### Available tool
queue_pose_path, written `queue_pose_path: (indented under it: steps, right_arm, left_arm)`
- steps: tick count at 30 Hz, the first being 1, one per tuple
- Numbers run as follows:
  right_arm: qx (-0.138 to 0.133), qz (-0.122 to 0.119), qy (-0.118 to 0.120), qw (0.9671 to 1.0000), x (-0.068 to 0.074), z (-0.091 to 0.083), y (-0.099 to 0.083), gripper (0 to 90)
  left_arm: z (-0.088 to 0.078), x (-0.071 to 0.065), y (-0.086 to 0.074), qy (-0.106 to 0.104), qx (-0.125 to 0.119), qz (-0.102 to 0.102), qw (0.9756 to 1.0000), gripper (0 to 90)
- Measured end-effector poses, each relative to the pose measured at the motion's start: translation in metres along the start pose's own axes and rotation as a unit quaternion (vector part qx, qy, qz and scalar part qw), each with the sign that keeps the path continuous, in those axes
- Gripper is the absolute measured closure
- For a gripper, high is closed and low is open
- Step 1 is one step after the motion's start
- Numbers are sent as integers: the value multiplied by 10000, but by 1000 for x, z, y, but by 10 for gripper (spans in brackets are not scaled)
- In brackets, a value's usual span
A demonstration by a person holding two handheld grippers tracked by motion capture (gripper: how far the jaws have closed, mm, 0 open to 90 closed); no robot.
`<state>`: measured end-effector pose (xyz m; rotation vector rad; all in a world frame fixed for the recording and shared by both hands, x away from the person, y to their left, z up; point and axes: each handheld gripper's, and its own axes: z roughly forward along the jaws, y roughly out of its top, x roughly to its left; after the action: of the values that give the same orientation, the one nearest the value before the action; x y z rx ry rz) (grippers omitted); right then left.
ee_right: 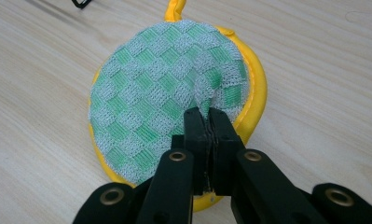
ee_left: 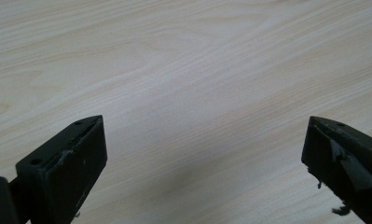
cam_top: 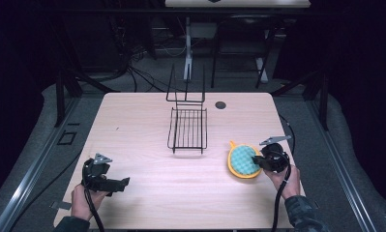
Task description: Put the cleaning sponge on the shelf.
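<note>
Closest to the lens in the right gripper view, my right gripper [ee_right: 207, 114] has its two black jaws pressed together on a pinch of green-and-white checked mesh, so I log it as clenched on the scrubbing pad [ee_right: 169, 93]. Mesh cloth puckers up into the pinch point. Pad is round, with a yellow padded rim and a small yellow loop at the far edge.

High view: pad [cam_top: 244, 162] lies on the table [cam_top: 147, 193], right of centre and toward my side. Right gripper [cam_top: 261, 162] meets it at its right edge, with my right hand [cam_top: 283, 179] behind it and the cable trailing back past the sleeve. I cannot tell whether the pad's near edge is lifted off the wood or lies flat.

Left gripper [cam_top: 124, 182] sits at the near left of the table, held in my left hand [cam_top: 84, 200], well apart from the pad. Left gripper view: jaws stand wide apart, with bare wood grain between them, so that claw is released and holds nothing [ee_left: 204, 149].

Wire rack [cam_top: 188, 129], black, stands at the table's middle, beyond the pad and to its left, not touching it. Its back frame rises upright at the far end. Small dark round hole [cam_top: 220, 105] shows in the tabletop just right of the rack's far end.
</note>
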<state>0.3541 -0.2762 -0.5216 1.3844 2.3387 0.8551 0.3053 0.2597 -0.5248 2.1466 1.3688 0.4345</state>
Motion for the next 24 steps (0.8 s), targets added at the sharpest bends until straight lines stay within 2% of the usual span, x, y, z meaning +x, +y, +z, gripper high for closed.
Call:
queue_pose_path:
  steps: [4, 8, 21, 24]
  right_arm:
    - [-61, -27, 36, 10000, 0, -5, 1, 881]
    - [-88, 43, 82, 9999, 1, -10, 1, 881]
    - [-174, 83, 141, 9997, 4, -14, 5, 881]
    - [-262, 131, 155, 9995, 5, -16, 8, 881]
  left_arm:
    - [-1, 2, -1, 21, -40, -15, 10000, 2]
    - [-1, 2, -1, 21, -11, 32, 10000, 2]
    - [-2, 2, -1, 37, -8, 100, 9999, 3]
    - [-1, 2, -1, 35, 17, 79, 10000, 3]
